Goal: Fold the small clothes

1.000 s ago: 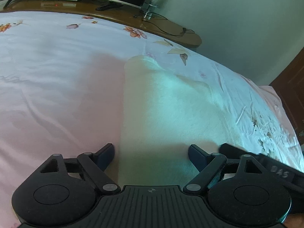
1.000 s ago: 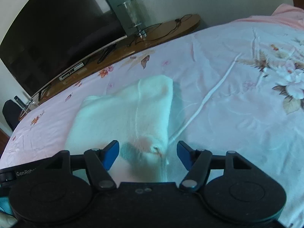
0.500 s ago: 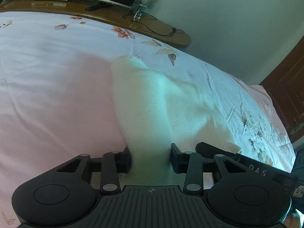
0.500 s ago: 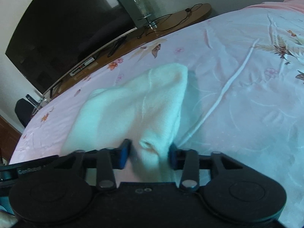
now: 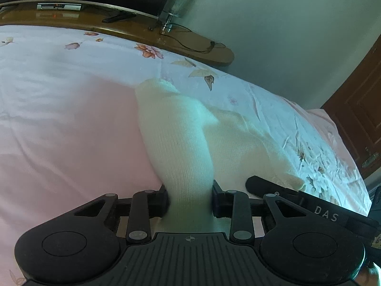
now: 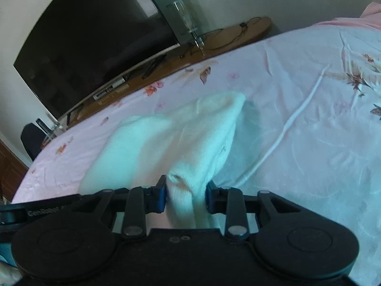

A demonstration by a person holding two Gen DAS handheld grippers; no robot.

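— Where's the white knit garment (image 5: 181,147)?

— Low centre of both views, on the pink bed sheet (image 5: 59,124). The left tongs (image 5: 189,199) and right tongs (image 6: 183,195) are closing, each pinching a near edge.

— How should they fold it?

— I'd lift evenly, carrying both corners to the far edge.

— Any containers?

— Just a seemingly empty glass vase (image 6: 188,21), upper centre.

Fuzzy knit garment (image 5: 181,147); smooth cotton sheet (image 5: 59,124)
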